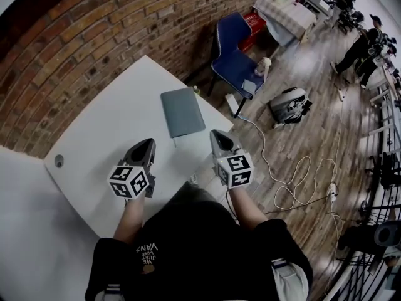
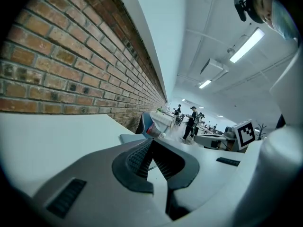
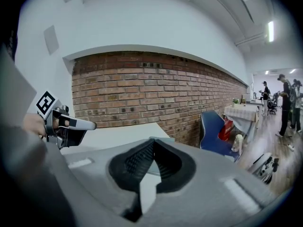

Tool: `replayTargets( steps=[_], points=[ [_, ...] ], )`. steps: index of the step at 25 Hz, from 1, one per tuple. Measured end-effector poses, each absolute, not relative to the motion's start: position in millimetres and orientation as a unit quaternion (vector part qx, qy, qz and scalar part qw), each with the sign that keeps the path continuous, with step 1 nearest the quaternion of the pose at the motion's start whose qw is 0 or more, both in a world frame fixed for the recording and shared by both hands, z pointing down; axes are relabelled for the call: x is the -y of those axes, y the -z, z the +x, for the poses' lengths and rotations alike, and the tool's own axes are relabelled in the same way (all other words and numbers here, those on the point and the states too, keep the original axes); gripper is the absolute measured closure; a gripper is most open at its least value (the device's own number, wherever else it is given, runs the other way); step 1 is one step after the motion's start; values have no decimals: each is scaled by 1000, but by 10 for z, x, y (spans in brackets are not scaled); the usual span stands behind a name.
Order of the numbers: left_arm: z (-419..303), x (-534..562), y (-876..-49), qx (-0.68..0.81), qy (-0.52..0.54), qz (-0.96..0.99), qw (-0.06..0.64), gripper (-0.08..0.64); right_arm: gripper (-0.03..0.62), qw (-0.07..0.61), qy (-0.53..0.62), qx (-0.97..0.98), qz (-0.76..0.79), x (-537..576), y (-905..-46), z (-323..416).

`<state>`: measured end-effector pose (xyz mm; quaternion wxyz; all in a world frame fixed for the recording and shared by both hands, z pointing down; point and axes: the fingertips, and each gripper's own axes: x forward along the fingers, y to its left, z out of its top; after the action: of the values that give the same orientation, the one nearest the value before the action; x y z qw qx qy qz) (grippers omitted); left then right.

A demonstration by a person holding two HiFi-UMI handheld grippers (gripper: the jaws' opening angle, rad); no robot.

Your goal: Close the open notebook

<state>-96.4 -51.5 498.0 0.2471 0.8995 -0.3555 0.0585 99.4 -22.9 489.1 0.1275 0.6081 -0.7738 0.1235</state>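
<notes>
The grey notebook [image 1: 182,111] lies closed by the table's [image 1: 100,130] far right edge, just beyond both tongs. The left gripper [image 1: 148,144] and right gripper [image 1: 215,134] are each pressed together, holding nothing.

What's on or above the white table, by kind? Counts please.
Flat grey rectangular notebook, lying closed: 1
Handheld grey grippers with marker cubes: 2 (left gripper, right gripper; jaws shut, nothing held)
Round grey grommet: 1
Total: 4
</notes>
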Motion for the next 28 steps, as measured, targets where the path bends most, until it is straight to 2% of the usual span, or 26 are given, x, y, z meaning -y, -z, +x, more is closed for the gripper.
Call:
replayTargets(
  steps=[8, 28],
  points=[
    [-1187, 415, -4954, 371, -58, 899, 226, 549, 594, 130, -113, 781, 600, 138, -4839, 783],
    [-1469, 149, -5076, 382, -57, 891, 236, 549, 595, 130, -118, 786, 593, 54, -4808, 539]
  ],
)
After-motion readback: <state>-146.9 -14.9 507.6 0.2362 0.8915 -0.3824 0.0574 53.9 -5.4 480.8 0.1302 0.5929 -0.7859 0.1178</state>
